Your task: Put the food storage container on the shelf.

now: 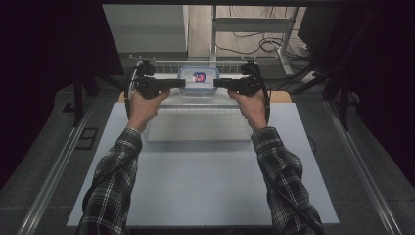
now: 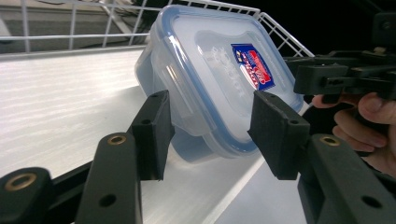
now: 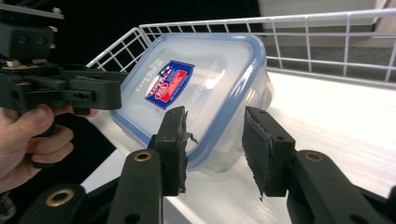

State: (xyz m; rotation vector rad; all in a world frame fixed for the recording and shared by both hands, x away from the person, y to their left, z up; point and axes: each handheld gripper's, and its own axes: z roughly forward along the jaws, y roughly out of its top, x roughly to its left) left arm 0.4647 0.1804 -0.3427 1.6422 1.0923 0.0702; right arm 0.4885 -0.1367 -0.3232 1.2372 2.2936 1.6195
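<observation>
The plastic box (image 1: 198, 80) sits on the white tray (image 1: 195, 128) at the far edge of the surface (image 1: 195, 191), just before the wire rail (image 1: 171, 63), directly between both sets of fingers. Left gripper (image 2: 212, 135) and right gripper (image 3: 212, 149) straddle opposite ends, released, equally near. It is translucent, blue-rimmed, with a red-and-blue label (image 2: 252, 66) on its lid.

Dim, dark-edged views; soft focus
</observation>
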